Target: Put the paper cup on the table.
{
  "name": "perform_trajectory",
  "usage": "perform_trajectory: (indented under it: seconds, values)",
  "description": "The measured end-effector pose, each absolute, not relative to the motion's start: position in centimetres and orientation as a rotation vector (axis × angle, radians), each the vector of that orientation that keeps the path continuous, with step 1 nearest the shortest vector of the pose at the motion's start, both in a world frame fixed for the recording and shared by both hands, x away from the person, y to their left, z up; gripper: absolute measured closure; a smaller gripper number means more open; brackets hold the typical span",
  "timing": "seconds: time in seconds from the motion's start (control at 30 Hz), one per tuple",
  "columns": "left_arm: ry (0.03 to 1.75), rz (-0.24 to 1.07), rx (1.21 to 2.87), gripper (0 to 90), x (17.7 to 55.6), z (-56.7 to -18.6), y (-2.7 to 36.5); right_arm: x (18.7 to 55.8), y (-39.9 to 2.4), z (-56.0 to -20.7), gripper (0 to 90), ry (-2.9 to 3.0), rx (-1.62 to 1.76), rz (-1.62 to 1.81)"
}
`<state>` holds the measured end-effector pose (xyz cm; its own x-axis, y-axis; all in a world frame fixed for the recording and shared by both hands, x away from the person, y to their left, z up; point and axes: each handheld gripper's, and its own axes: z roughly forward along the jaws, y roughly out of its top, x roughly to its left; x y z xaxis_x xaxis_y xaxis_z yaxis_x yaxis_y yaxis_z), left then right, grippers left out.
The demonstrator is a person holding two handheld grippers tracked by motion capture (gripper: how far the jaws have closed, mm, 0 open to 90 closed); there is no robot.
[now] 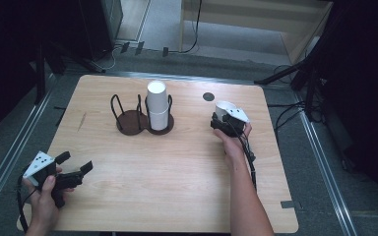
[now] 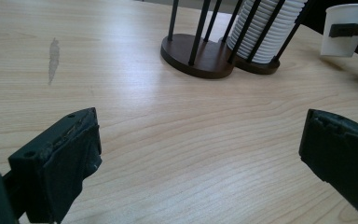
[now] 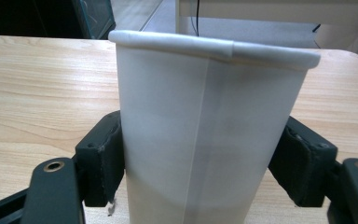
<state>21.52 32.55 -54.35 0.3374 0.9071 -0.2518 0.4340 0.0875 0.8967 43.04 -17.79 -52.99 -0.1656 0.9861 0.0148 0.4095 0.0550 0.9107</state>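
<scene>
A: What is seen nearest the person's edge of the table (image 1: 177,196)?

B: The left gripper (image 1: 75,164) is held low at the near left corner. Its jaws are spread wide apart, and only bare wood is seen between them in the left gripper view.

A: And farther in?

B: The right gripper (image 1: 221,119) is found at the right side of the table, with a white paper cup (image 3: 205,135) between its jaws. In the right gripper view the two black pads are seen just at the cup's side walls; the left pad is close against the paper, while contact at the right pad cannot be told for certain. The wall is not dented.

A: How is the cup oriented?

B: It is stood upright on the table, its long axis vertical, the rolled rim on top and the mouth pointed upward. The seam is turned toward the gripper's camera. Its inside cannot be seen.

A: What is placed beyond that?

B: A dark two-ring cup holder (image 1: 142,118) is set at the middle of the far half, well apart from the held cup. Its right ring is filled by a tall stack of white cups (image 1: 157,105), mouths down; its left ring is left with only the bare base inside the wire uprights.
</scene>
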Motion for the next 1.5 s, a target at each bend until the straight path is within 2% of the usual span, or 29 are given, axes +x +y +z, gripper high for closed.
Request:
perform_trajectory:
  seconds: [0.43, 0.67, 1.5]
  values:
    - [1.266, 0.539, 1.529, 0.0, 21.7, -54.5, 32.3, 42.8, -17.9, -53.0, 19.5, 1.713, 1.463, 1.063]
    - [1.266, 0.54, 1.529, 0.0, 21.6, -54.5, 32.3, 42.3, -18.0, -52.8, 0.0, 1.795, 1.443, 1.046]
    - [1.27, 0.511, 1.519, 0.0, 21.6, -54.5, 32.7, 36.8, -21.8, -52.7, 0.0, 1.789, 1.389, 1.172]
